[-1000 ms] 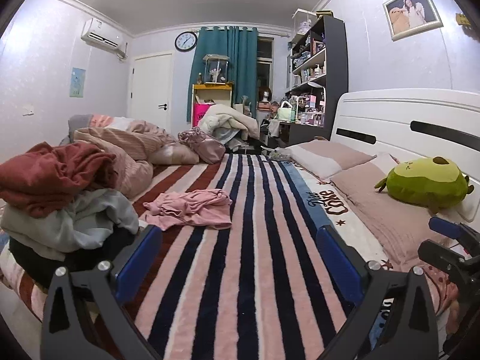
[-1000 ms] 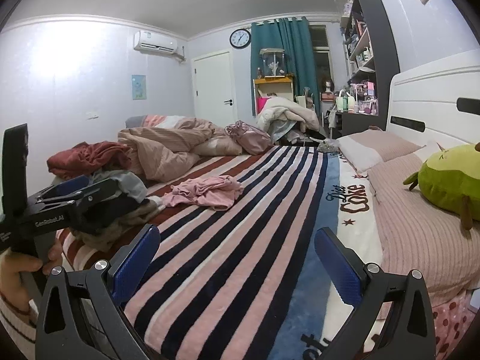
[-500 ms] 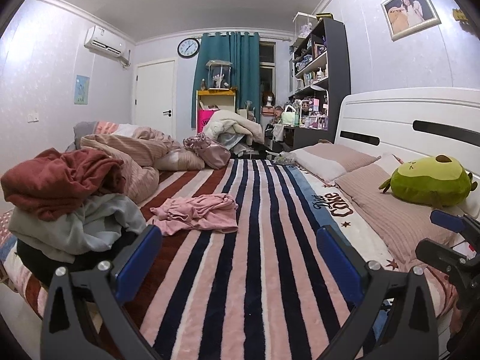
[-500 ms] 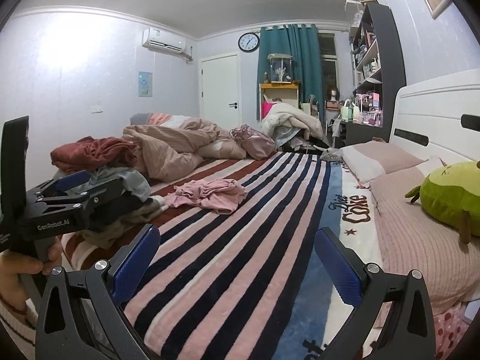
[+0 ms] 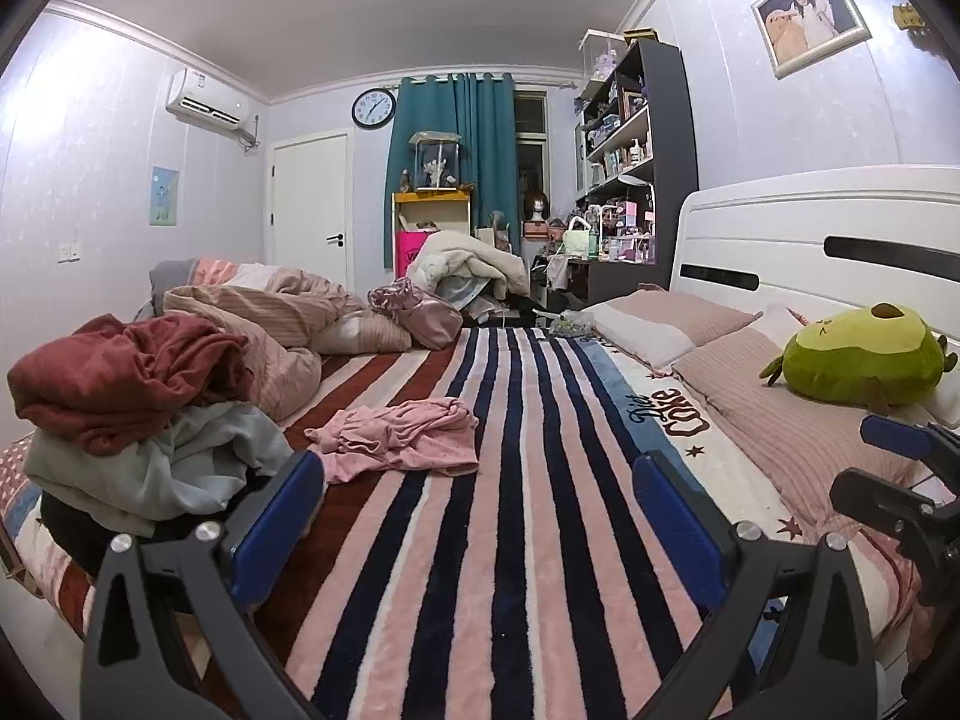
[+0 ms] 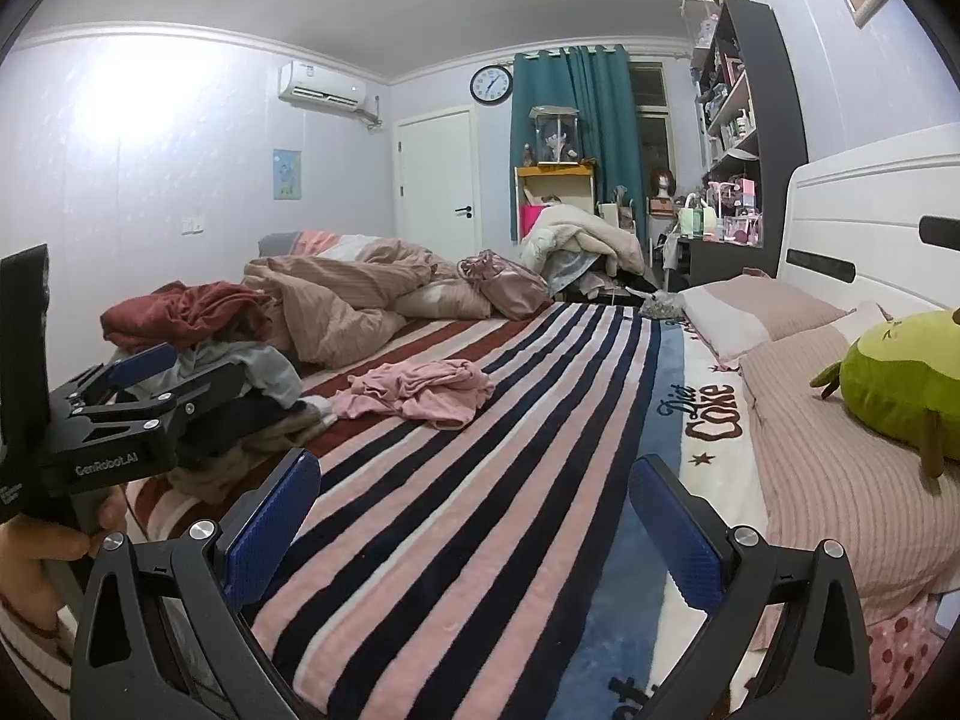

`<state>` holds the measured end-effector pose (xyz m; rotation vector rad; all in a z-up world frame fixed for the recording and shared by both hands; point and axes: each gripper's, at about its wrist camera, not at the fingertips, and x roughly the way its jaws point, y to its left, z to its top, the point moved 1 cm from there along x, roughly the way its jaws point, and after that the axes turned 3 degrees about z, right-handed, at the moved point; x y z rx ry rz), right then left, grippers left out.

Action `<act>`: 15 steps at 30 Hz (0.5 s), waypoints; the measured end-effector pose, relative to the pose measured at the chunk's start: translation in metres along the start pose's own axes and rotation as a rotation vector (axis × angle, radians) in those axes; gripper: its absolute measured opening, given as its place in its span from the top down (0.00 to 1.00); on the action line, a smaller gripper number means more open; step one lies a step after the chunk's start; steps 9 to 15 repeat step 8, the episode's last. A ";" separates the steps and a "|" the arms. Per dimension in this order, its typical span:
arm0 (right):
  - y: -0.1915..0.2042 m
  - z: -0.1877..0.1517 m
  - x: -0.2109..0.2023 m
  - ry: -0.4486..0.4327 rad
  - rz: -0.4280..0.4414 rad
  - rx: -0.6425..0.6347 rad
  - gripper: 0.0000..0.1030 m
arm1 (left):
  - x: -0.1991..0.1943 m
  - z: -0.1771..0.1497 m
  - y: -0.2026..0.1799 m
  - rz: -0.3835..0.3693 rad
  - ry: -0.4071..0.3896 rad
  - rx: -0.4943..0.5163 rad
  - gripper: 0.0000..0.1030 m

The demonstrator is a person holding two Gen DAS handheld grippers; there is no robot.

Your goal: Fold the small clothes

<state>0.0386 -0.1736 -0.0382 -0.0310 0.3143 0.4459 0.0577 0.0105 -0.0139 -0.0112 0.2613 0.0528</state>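
A crumpled pink garment lies on the striped blanket mid-bed. At the left sits a pile of clothes, dark red on top, pale grey-blue under it. My left gripper is open above the near blanket, well short of the pink garment, nothing between its blue pads. My right gripper is open too, empty, near the bed's front edge. The left gripper also shows at the left of the right wrist view, held by a hand.
A rumpled beige duvet and a shiny pink bag lie at the far left of the bed. Pillows and a green plush toy rest along the white headboard on the right. Shelves and a curtain stand beyond.
Both grippers have risen and tilted up slightly, so the bed sits lower in each view. Both stay open and the clothes have not moved.
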 end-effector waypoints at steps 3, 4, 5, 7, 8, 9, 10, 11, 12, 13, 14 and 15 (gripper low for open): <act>0.000 0.000 0.000 0.001 0.001 0.002 0.00 | 0.000 0.000 -0.001 0.001 -0.001 0.006 0.01; -0.001 0.000 0.000 0.000 0.003 0.002 0.00 | 0.000 0.000 -0.002 0.001 -0.002 0.008 0.01; -0.001 0.000 0.000 0.000 0.005 0.006 0.00 | 0.000 0.000 -0.002 -0.004 -0.002 0.008 0.01; 0.001 0.000 0.001 0.000 0.005 0.013 0.00 | 0.000 -0.001 -0.002 -0.025 0.003 0.012 0.01; 0.001 0.000 0.001 0.001 0.005 0.014 0.00 | 0.001 -0.001 -0.002 -0.022 0.003 0.011 0.01; 0.001 0.000 0.001 0.001 0.005 0.014 0.00 | 0.001 -0.001 -0.002 -0.022 0.003 0.011 0.01; 0.001 0.000 0.001 0.001 0.005 0.014 0.00 | 0.001 -0.001 -0.002 -0.022 0.003 0.011 0.01; 0.001 0.000 0.001 0.001 0.005 0.014 0.00 | 0.001 -0.001 -0.002 -0.022 0.003 0.011 0.01; 0.001 0.000 0.001 0.001 0.005 0.014 0.00 | 0.001 -0.001 -0.002 -0.022 0.003 0.011 0.01; 0.001 0.000 0.001 0.001 0.005 0.014 0.00 | 0.001 -0.001 -0.002 -0.022 0.003 0.011 0.01; 0.001 0.000 0.001 0.001 0.005 0.014 0.00 | 0.001 -0.001 -0.002 -0.022 0.003 0.011 0.01; 0.001 0.000 0.001 0.001 0.005 0.014 0.00 | 0.001 -0.001 -0.002 -0.022 0.003 0.011 0.01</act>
